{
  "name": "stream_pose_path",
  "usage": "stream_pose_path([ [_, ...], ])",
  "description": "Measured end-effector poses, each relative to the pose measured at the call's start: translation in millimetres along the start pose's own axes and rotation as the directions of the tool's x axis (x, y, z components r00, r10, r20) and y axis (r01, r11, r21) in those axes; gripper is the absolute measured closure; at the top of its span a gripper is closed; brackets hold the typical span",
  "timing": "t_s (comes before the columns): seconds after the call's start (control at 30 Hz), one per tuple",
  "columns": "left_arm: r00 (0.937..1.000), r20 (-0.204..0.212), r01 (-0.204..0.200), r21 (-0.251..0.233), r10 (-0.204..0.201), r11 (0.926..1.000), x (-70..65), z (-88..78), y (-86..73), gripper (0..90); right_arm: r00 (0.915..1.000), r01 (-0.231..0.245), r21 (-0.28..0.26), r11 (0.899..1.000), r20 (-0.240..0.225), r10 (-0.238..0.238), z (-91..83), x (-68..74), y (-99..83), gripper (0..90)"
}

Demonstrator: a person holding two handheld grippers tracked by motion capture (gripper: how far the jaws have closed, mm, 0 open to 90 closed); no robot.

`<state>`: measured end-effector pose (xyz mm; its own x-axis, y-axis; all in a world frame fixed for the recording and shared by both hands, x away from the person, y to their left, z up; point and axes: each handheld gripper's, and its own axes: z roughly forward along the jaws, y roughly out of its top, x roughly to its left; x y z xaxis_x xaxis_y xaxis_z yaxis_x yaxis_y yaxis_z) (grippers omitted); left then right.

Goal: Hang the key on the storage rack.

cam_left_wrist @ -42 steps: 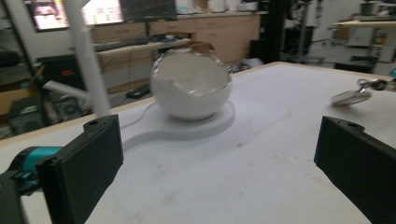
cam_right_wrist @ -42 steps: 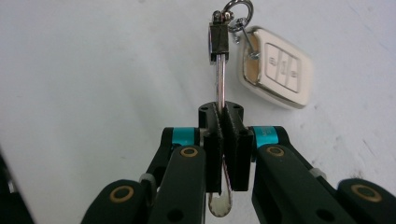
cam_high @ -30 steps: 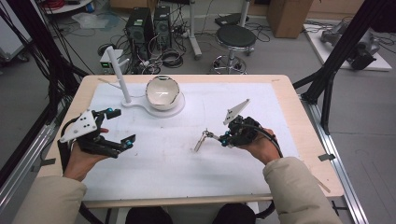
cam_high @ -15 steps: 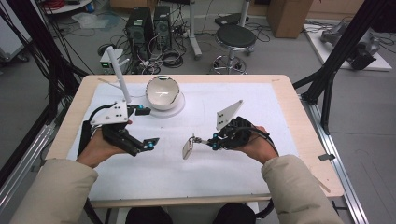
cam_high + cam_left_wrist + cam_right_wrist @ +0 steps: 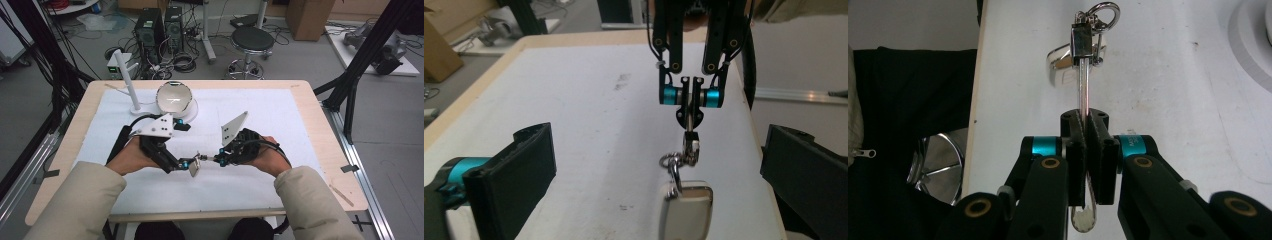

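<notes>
Nearing keychain: left tongs, previously apart.

Grey floor w/ black stool, PC towers, cardboard box.

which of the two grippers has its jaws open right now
The left gripper: its two black jaws stand wide apart on either side of the key fob. The right gripper has its jaws clamped shut on the metal key from which that fob hangs.
</notes>
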<state>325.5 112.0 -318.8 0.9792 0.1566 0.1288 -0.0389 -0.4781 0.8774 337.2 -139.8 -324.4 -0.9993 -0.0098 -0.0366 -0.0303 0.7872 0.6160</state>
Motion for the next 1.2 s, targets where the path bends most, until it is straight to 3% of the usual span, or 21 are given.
stream_pose_path([
  [0.47, 0.9969, 0.074, -0.035, 0.107, 0.027, 0.9937, -5.2, 31.9, 3.3, 3.1, 0.9997, 0.012, 0.022, 1.000, -0.021, -0.011, 5.3, 2.5, 5.9, 87.4],
  [0.5, 0.9950, 0.095, -0.043, 0.128, 0.031, 0.9908, -5.4, 34.7, 2.2, 6.9, 0.9998, 0.009, 0.028, 1.000, -0.018, -0.009, 5.5, 2.9, 6.1, 87.4],
  [0.7, 0.9898, 0.139, -0.051, 0.145, 0.031, 0.9881, -5.4, 37.8, 1.1, 22.1, 0.9997, 0.010, 0.029, 1.000, -0.021, -0.010, 5.7, 3.1, 6.4, 87.4],
  [1.2, 0.9848, 0.164, -0.091, 0.206, 0.058, 0.9742, -7.7, 40.5, -0.2, 56.1, 0.9993, 0.029, 0.032, 0.999, -0.025, -0.028, 8.3, 2.4, 7.3, 87.4],
])
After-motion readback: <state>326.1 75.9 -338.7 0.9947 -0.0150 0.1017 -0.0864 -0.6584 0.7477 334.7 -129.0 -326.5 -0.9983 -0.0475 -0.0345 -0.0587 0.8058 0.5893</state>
